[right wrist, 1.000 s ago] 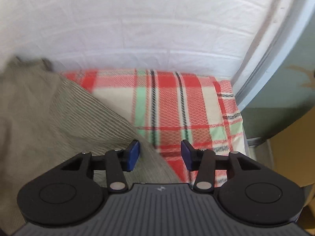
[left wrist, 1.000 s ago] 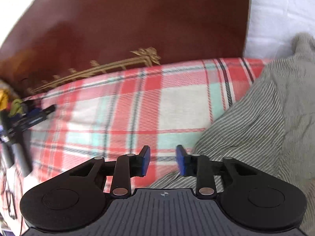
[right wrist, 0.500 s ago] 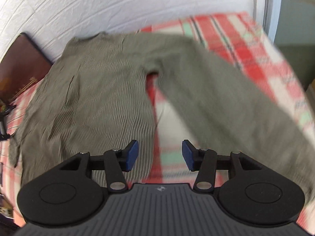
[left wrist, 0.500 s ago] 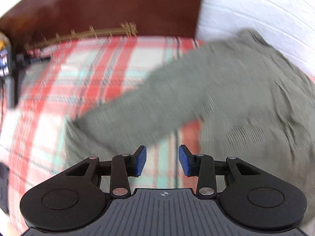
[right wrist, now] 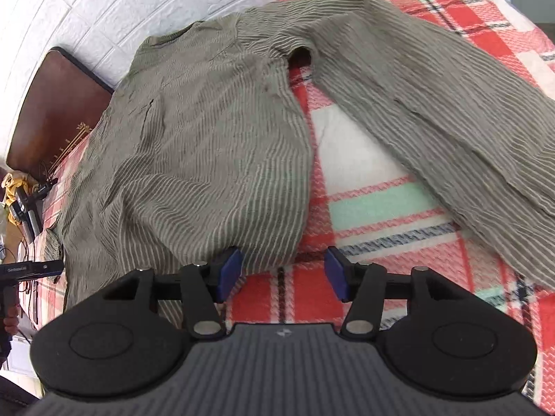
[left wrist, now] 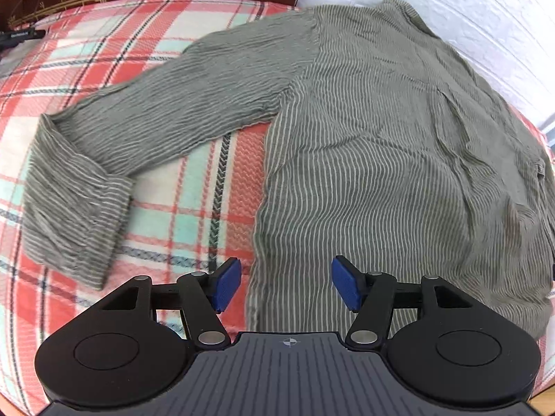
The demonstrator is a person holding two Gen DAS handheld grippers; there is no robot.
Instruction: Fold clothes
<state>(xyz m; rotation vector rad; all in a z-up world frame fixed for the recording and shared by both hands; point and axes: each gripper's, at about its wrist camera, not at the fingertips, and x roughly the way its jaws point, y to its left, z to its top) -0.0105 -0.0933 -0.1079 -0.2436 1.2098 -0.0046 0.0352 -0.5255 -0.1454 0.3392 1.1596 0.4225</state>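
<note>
Shirt (left wrist: 381, 138), olive with pale stripes, lies spread flat on the plaid blanket (left wrist: 194, 187) of the bed, both sleeves out. The left tool (left wrist: 286, 284) hangs over the hem's left corner, its jaws opening with nothing pinched between them. The right tool (right wrist: 282, 274) hangs at the hem's right corner, jaws likewise opening and empty. The step in hand looks like reaching for the hem. Next, each tool should drop onto its corner and close on the cloth.
</note>
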